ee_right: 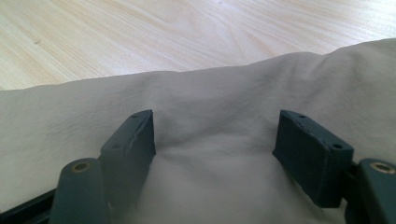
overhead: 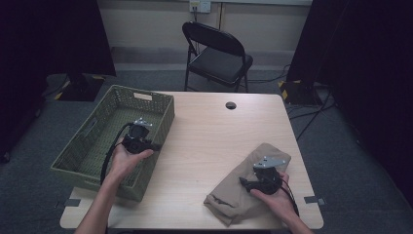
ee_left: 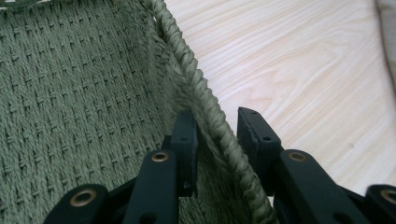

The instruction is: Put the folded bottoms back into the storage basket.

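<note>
The folded beige cloth (ee_right: pixel 210 135) lies on the table (overhead: pixel 209 141) directly under the right gripper (ee_right: pixel 215 140), whose spread jaws press down into it. The left gripper (ee_left: pixel 217 140) straddles the green woven basket's (ee_left: pixel 84 93) braided rim, one jaw either side, not clamped.
</note>
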Demonstrator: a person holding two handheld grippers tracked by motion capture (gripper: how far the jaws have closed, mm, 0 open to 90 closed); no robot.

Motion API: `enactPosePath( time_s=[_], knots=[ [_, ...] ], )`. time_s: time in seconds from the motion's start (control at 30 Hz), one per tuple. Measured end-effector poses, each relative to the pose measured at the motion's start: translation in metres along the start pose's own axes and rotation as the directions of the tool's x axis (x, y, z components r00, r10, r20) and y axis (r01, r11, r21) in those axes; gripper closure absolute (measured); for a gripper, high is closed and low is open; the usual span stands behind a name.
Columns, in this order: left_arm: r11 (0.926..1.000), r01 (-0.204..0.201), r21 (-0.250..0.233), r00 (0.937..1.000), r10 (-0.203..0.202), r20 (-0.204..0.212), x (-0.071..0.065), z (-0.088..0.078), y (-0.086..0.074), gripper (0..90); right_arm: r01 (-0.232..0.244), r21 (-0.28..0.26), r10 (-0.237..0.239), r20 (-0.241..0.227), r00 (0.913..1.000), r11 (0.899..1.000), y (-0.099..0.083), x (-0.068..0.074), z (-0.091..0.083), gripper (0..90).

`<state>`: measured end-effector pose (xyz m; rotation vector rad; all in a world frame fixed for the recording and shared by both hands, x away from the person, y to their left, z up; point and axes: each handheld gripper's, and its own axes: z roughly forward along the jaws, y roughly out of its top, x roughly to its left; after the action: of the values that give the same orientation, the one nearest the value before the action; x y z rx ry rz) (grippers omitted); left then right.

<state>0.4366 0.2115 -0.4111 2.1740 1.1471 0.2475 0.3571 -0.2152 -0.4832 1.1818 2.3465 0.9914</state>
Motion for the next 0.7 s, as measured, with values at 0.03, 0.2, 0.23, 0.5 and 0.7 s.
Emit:
enactPosePath(
  time_s=[0.03,0.2,0.23,0.5,0.7],
  knots=[
    [1.0000,-0.005,0.002,1.0000,0.005,0.005,-0.002,0.001,0.000,69.3,0.000,0.000,0.000,0.000,1.0000,1.000,0.000,0.000,0.000,27.5],
    [0.9995,-0.031,0.007,0.9990,0.031,0.032,-0.010,0.004,0.003,69.3,0.000,0.000,0.000,0.000,1.0000,1.000,0.000,0.000,0.000,27.5],
    [0.9990,-0.043,0.008,0.9983,0.043,0.038,-0.014,0.005,0.003,69.3,0.000,0.000,0.000,0.000,1.0000,1.000,0.000,0.000,0.000,27.5],
    [0.9966,-0.081,0.015,0.9945,0.080,0.068,-0.031,0.012,0.007,69.4,-0.001,0.001,0.001,0.000,1.0000,1.000,0.000,0.000,0.000,27.5],
    [0.9922,-0.122,0.022,0.9879,0.120,0.099,-0.043,0.016,0.010,69.4,0.000,0.000,0.000,0.000,1.0000,1.000,0.000,0.000,0.000,27.5]
  ],
)
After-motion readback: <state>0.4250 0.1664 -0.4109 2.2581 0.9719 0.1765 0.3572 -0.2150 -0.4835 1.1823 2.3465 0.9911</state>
